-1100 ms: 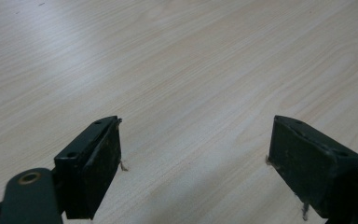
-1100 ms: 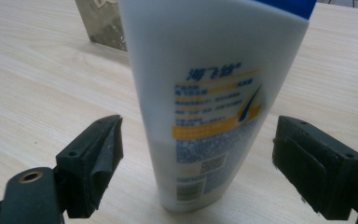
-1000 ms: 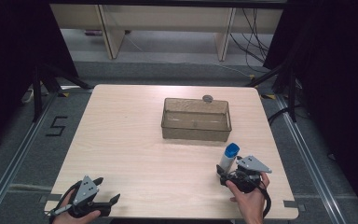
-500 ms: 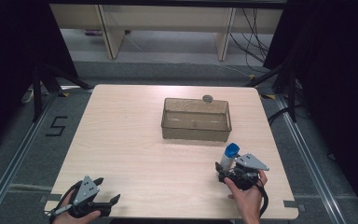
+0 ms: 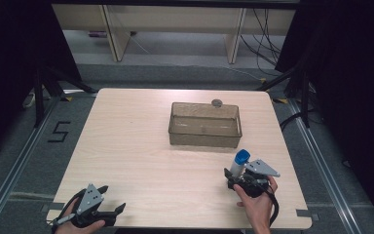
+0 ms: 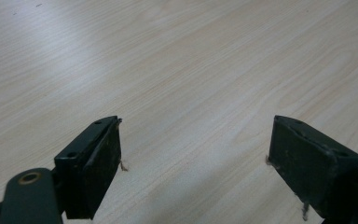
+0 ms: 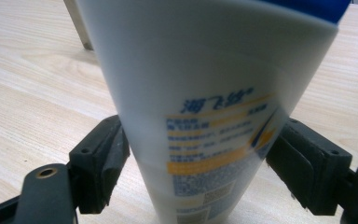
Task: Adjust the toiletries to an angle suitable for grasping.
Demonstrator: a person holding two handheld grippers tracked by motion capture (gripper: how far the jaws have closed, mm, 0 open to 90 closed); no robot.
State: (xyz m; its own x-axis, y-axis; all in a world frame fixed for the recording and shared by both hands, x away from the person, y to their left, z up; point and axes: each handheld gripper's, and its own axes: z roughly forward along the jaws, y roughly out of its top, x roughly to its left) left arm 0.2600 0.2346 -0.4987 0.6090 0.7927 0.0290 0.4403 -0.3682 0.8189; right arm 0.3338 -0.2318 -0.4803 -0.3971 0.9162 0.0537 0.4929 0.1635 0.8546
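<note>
White tube (image 5: 237,165) (one, blue cap) between my right gripper (image 5: 234,176) jaws, just closing, pads touching; left gripper (image 5: 111,201) wide open, empty; one bin (image 5: 204,139).

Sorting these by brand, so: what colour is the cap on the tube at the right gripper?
Blue, on a white tube with blue and yellow print; the cap shows best in the high view.

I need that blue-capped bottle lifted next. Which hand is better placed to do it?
The right. Its tongs have just been closing, and the bottle stands between the pads. The left tongs sit open at the table's near left corner, far from it.
</note>
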